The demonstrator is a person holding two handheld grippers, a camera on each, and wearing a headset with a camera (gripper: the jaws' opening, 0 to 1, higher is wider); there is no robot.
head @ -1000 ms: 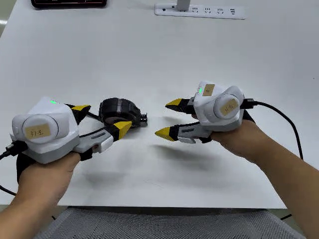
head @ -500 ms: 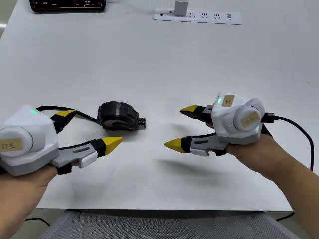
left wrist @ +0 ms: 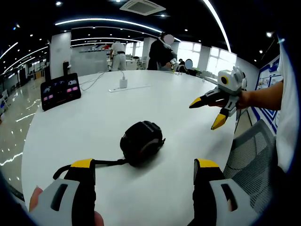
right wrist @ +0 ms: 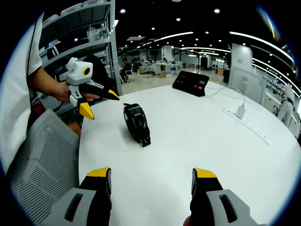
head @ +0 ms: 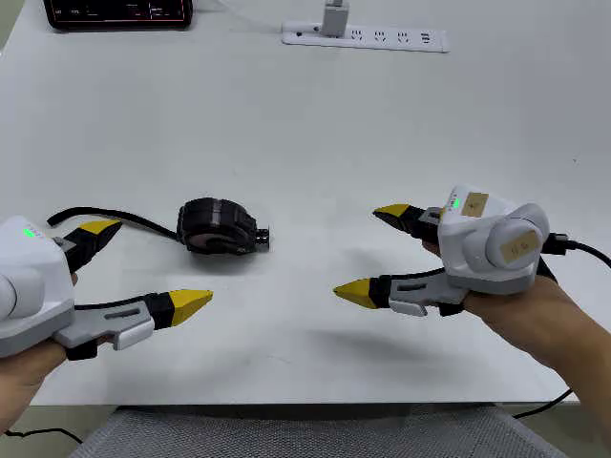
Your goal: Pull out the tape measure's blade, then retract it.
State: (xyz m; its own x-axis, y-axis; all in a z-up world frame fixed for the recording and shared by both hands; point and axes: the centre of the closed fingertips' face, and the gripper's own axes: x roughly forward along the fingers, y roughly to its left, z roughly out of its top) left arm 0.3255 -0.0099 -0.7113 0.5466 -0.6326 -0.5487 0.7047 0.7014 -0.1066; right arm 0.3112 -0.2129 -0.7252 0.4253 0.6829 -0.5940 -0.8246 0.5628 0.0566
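Black rounded tape measure (head: 218,227) on smooth white table (head: 286,114), left gripper (head: 148,264) and right gripper (head: 368,250) fingers spread

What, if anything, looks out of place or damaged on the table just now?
Nothing stands out. The tape measure rests on the white table with its blade drawn in, and its black strap trails toward the left tongs. Those and the right tongs are open and apart from it.

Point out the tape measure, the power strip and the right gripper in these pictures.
tape measure (head: 212,227): head view, on the middle of its black case.
power strip (head: 382,38): head view, on its white top face.
right gripper (head: 362,250): head view, midway between its yellow fingertips.
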